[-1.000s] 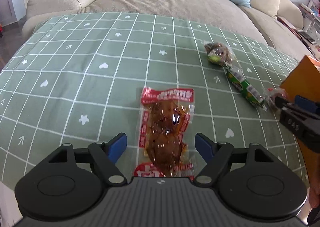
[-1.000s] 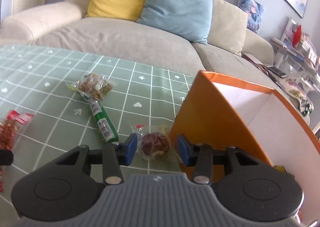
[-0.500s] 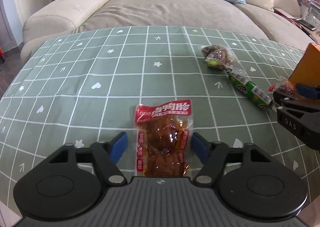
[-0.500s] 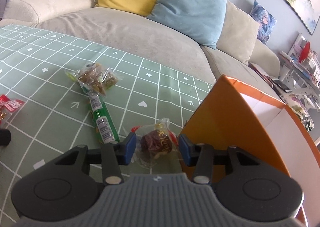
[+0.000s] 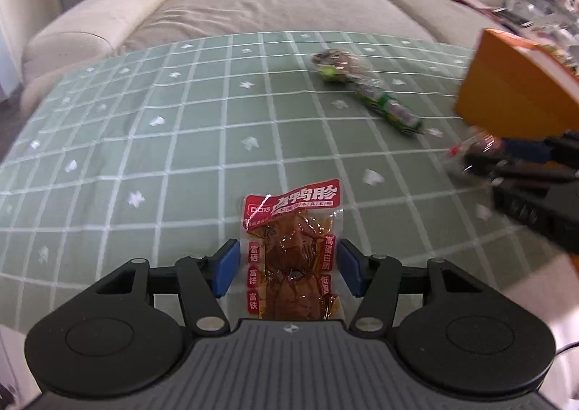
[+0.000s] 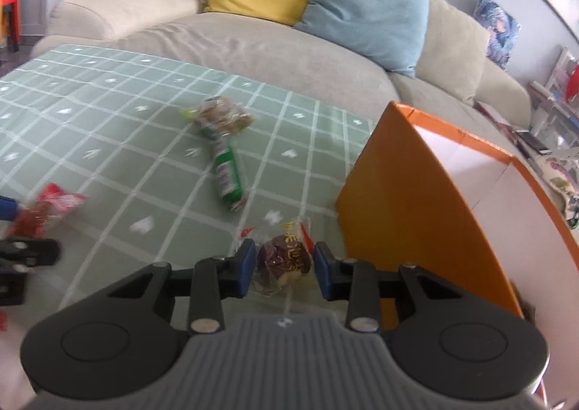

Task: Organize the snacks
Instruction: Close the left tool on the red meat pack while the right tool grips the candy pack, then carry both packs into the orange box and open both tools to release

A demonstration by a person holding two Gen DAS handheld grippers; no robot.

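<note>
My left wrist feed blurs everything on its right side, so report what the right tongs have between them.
Observer: A small clear packet with a dark brown snack and yellow lettering sits between the right tongs, whose jaws are closing.
Operator: Describe the inside of the orange box.
Observer: The orange box is open on top, and its inner walls are white.

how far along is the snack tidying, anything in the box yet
Early. The orange box shows nothing clearly stowed. In hand: the left gripper closing around the red meat packet, and the right gripper closing around the small brown snack. Left on the green tablecloth: the green stick packet and the clear nut bag.
</note>
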